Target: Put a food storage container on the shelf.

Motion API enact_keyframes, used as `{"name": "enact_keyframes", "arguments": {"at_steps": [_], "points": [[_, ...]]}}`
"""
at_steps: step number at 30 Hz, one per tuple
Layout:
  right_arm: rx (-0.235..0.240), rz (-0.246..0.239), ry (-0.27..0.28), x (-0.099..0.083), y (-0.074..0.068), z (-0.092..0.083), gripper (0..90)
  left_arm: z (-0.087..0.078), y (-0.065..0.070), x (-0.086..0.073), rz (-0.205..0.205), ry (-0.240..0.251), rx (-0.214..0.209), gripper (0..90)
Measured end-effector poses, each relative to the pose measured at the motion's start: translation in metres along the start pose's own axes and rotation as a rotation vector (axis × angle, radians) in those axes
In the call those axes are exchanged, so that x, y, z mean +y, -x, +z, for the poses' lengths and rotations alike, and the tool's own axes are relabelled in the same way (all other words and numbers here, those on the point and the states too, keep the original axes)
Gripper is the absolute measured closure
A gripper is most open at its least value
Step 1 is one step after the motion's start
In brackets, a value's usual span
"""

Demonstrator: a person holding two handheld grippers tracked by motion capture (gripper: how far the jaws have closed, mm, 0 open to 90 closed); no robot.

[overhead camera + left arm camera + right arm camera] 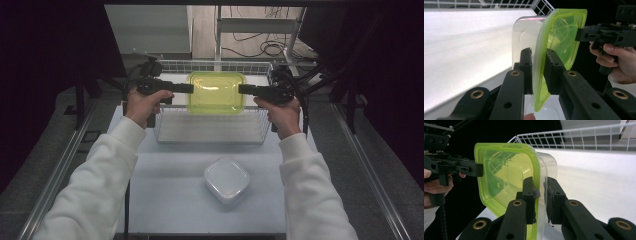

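Note:
A clear plastic container with a yellow-green lid (216,93) hangs in the air over the wire basket (210,131), held between both grippers. My left gripper (190,88) is shut on the lid's left rim, and my right gripper (241,89) is shut on its right rim. In the left gripper view the jaws pinch the green lid (559,37) edge at my left gripper (537,68), with the other hand's gripper (604,35) on the far side. In the right gripper view my right gripper (541,195) clamps the rim of the container (509,175), with the other gripper (454,166) opposite.
A second clear container with a white lid (226,180) sits on the white table (170,200) in front of the basket. Dark curtains stand at both sides. Metal rails (60,170) run along the table's flanks, and cables lie on the floor behind.

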State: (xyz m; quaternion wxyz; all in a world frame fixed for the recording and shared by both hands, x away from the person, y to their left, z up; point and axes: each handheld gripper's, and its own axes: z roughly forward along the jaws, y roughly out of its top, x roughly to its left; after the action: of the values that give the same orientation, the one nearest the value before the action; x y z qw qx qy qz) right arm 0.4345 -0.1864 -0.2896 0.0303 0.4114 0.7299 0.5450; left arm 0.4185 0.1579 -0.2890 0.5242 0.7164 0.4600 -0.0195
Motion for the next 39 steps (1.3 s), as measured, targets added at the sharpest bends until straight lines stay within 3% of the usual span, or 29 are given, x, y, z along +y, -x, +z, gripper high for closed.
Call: {"name": "enact_keyframes", "arguments": {"at_steps": [7, 10, 15, 19, 21, 26, 29, 32, 36, 37, 39], "points": [[-0.006, 0.029, -0.019, 0.015, 0.017, 0.018, 78.4, 0.013, -0.022, 0.013, -0.040, -0.008, -0.011, 78.6], [-0.019, 0.043, -0.036, 0.019, 0.024, 0.026, 78.3, 0.022, -0.033, 0.018, -0.080, -0.012, -0.002, 78.7], [-0.027, 0.093, -0.054, 0.023, 0.038, 0.037, 78.4, 0.032, -0.043, 0.026, -0.089, -0.045, 0.013, 79.0], [-0.030, 0.152, -0.057, 0.027, 0.048, 0.048, 78.4, 0.038, -0.058, 0.029, -0.144, -0.038, 0.000, 79.2], [-0.047, 0.174, -0.064, 0.031, 0.049, 0.054, 77.2, 0.041, -0.066, 0.030, -0.190, -0.026, -0.021, 78.9], [-0.067, 0.280, -0.082, 0.035, 0.056, 0.069, 74.7, 0.048, -0.082, 0.032, -0.296, -0.020, -0.027, 76.7], [-0.078, 0.346, -0.084, 0.034, 0.062, 0.076, 73.4, 0.053, -0.089, 0.031, -0.328, -0.019, -0.031, 74.5], [-0.076, 0.390, -0.078, 0.033, 0.067, 0.081, 73.2, 0.055, -0.093, 0.031, -0.339, -0.012, -0.045, 72.5], [-0.082, 0.395, -0.079, 0.034, 0.067, 0.081, 72.6, 0.056, -0.094, 0.030, -0.333, -0.008, -0.052, 71.6], [-0.084, 0.389, -0.076, 0.034, 0.067, 0.081, 71.0, 0.056, -0.094, 0.030, -0.329, -0.008, -0.053, 71.1], [-0.095, 0.381, -0.071, 0.034, 0.065, 0.081, 58.0, 0.054, -0.091, 0.030, -0.297, 0.009, -0.035, 63.1]]}}
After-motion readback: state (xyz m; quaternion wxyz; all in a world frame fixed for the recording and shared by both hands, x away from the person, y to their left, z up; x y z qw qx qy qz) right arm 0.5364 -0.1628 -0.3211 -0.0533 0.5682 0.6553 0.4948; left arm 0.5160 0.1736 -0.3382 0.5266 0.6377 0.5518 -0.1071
